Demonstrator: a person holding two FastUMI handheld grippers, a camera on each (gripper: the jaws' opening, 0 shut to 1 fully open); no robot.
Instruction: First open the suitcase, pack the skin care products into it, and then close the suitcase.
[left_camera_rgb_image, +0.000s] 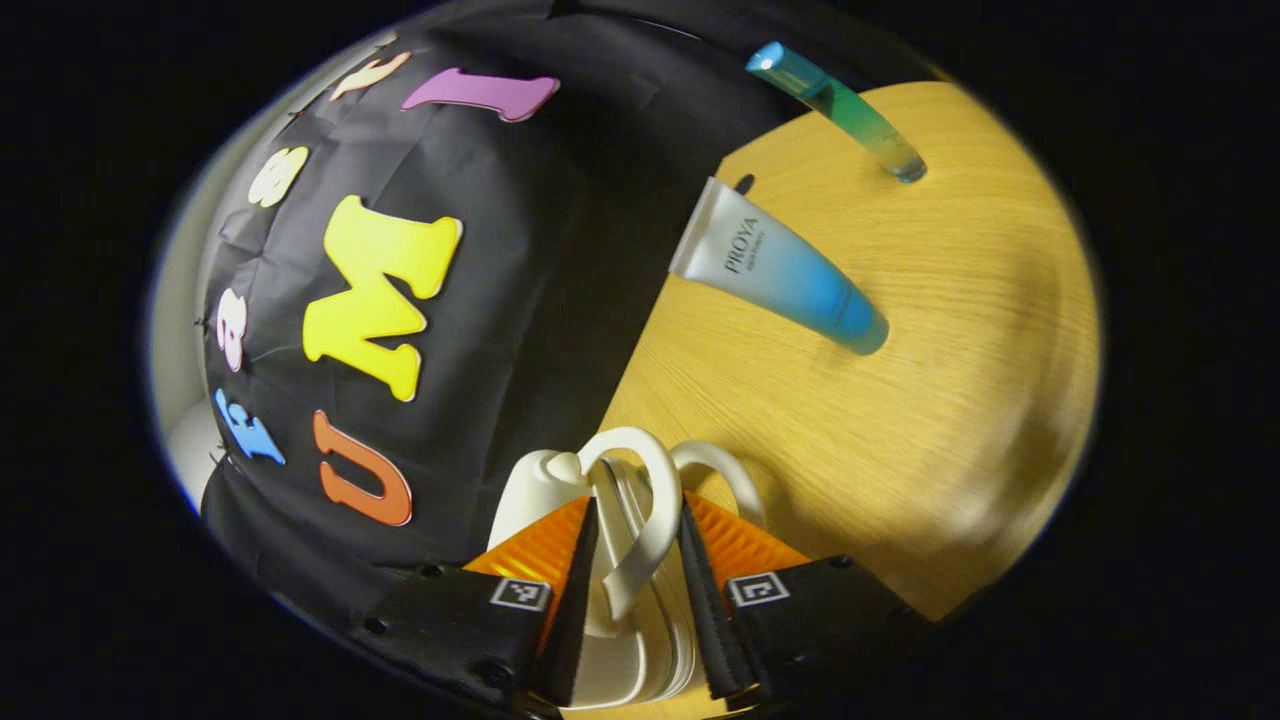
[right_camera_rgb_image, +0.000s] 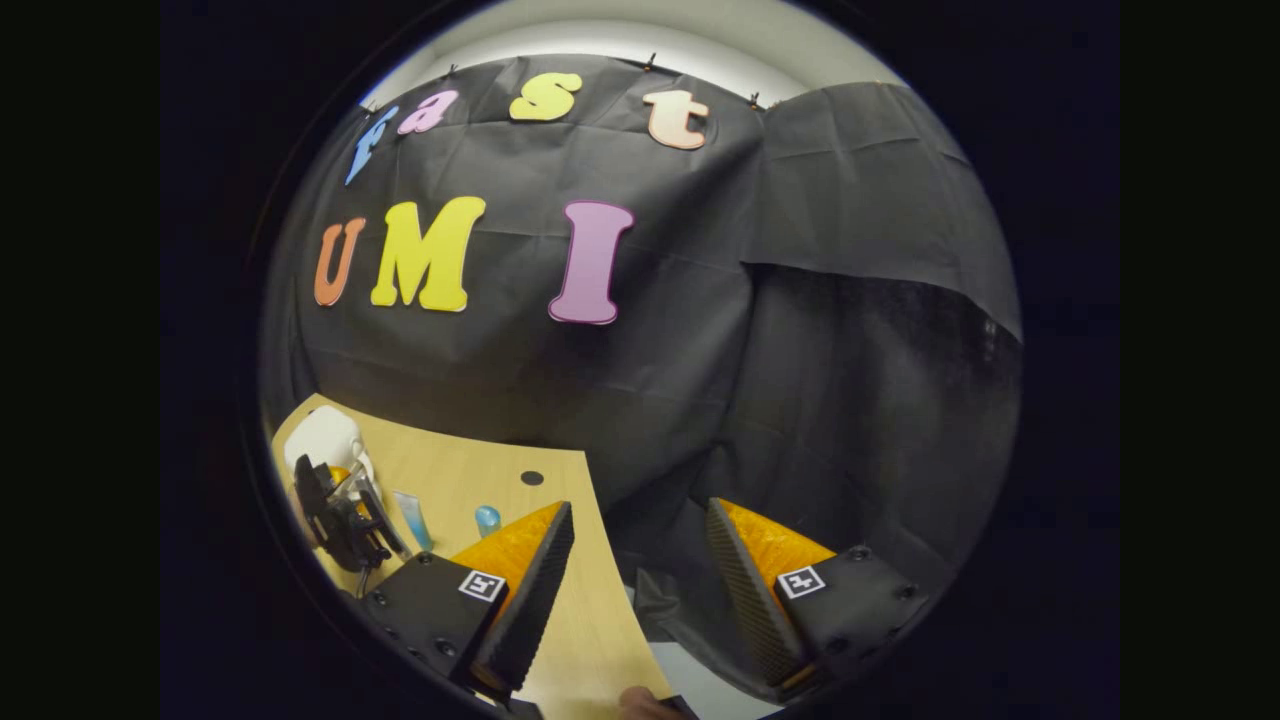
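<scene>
My left gripper (left_camera_rgb_image: 638, 505) is shut on the white loop handle (left_camera_rgb_image: 655, 470) of the white suitcase (left_camera_rgb_image: 535, 490), which stands at the wooden table's (left_camera_rgb_image: 900, 420) edge. Beyond it a white-to-blue tube (left_camera_rgb_image: 780, 270) lies on the table. A slim blue-green bottle (left_camera_rgb_image: 840, 105) stands farther off. In the right gripper view my right gripper (right_camera_rgb_image: 640, 507) is open with nothing between its fingers, over the table's right edge. Far to its left are the suitcase (right_camera_rgb_image: 322, 440), the left gripper (right_camera_rgb_image: 340, 520), the tube (right_camera_rgb_image: 412, 520) and the bottle (right_camera_rgb_image: 488, 520).
Black cloth wall (right_camera_rgb_image: 700, 330) closes the booth behind and beside the table (right_camera_rgb_image: 560, 620). A small round hole (right_camera_rgb_image: 532, 478) sits in the tabletop near its back edge. A fingertip (right_camera_rgb_image: 640, 700) shows at the bottom of the right gripper view.
</scene>
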